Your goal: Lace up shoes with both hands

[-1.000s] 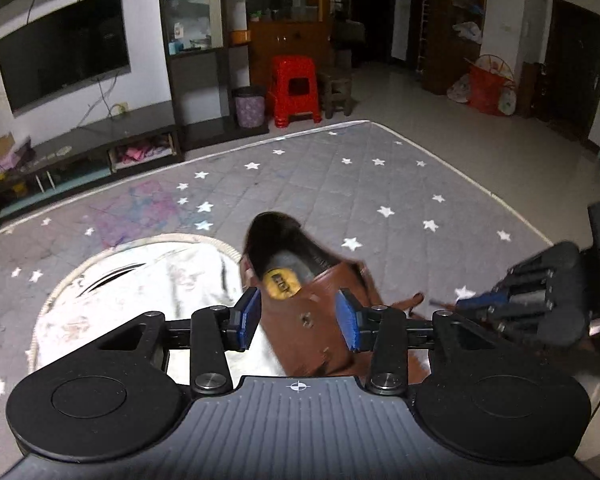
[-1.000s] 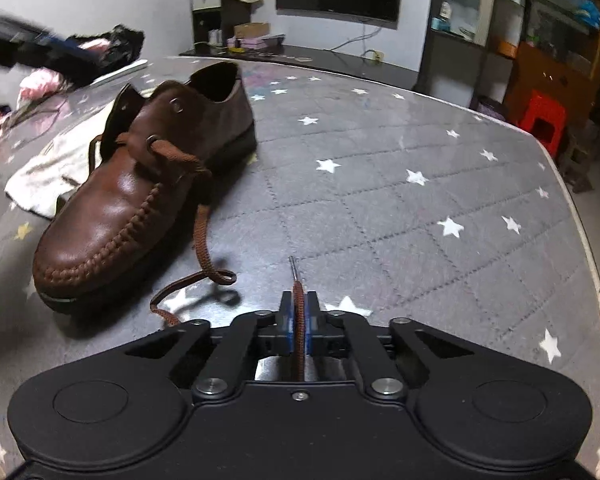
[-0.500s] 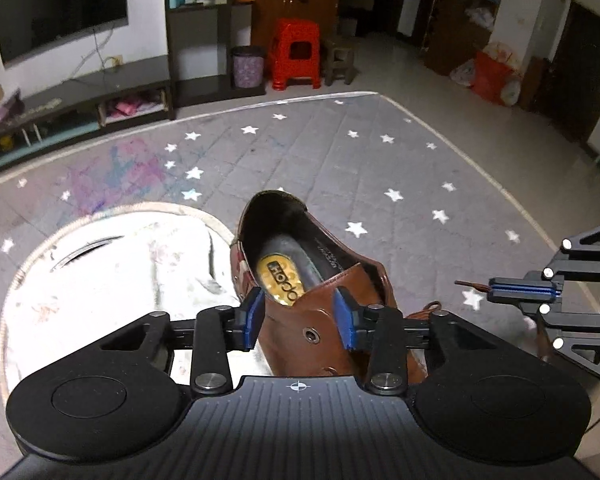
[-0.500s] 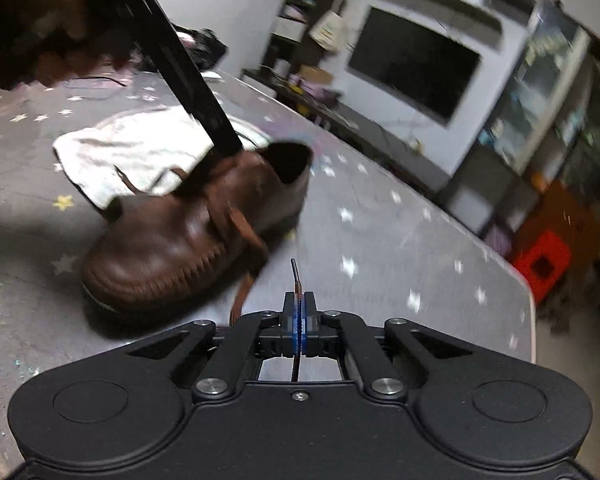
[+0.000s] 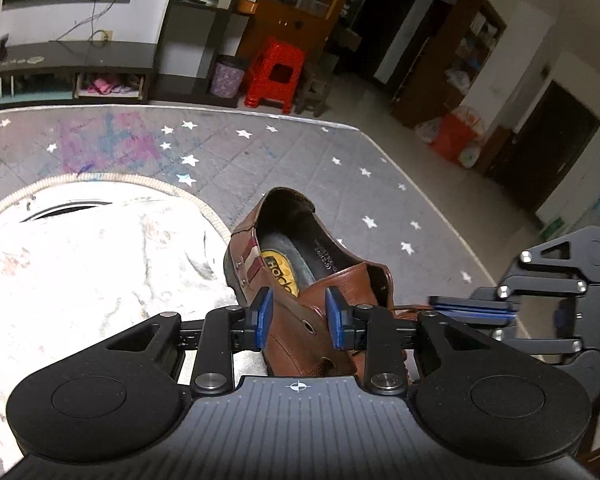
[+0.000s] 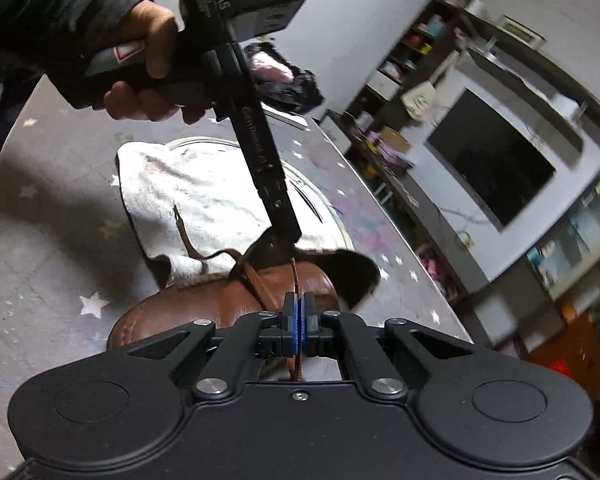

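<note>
Left wrist view: a yellow insole label reading "Hoc…" shows inside the brown leather shoe [image 5: 300,280], whose eyelet flap sits between the left gripper [image 5: 299,317]'s narrowly parted blue pads, contact unclear.

Right wrist view: "DAS" marks the other gripper's body. The right gripper [image 6: 299,322] pinches the brown shoelace [image 6: 296,280], the shoe just beyond its fingers on a white cloth [image 6: 204,196].
</note>
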Tool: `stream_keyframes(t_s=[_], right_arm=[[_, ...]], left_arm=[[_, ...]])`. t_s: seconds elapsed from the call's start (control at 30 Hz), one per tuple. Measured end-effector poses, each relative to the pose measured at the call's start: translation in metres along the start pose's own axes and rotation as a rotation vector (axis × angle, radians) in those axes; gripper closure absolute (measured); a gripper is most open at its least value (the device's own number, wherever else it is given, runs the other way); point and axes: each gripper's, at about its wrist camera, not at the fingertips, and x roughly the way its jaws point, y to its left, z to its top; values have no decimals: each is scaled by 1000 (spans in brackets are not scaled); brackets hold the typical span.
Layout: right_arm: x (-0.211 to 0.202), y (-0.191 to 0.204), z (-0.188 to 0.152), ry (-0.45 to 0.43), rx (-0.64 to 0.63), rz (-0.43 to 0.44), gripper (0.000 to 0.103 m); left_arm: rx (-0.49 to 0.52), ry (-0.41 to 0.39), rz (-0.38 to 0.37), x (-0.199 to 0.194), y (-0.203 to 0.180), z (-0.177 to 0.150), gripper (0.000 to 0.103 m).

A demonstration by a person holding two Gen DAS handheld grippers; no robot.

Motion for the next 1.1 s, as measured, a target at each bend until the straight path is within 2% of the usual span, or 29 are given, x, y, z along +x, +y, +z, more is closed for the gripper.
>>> stream_keyframes(t_s=[0.37, 0.87, 1.03, 1.1], right_arm=[[31, 10, 8, 29, -145, 42, 102], [44, 16, 12, 31, -179, 62, 102], [46, 14, 13, 25, -173, 56, 102], [46, 14, 12, 26, -174, 52, 102]], left_arm=[[2, -5, -29, 1, 4, -2, 71], [30, -12, -50, -1, 6, -1, 67], [109, -25, -60, -12, 1, 1, 67], [186, -16, -44, -17, -4, 0, 67]])
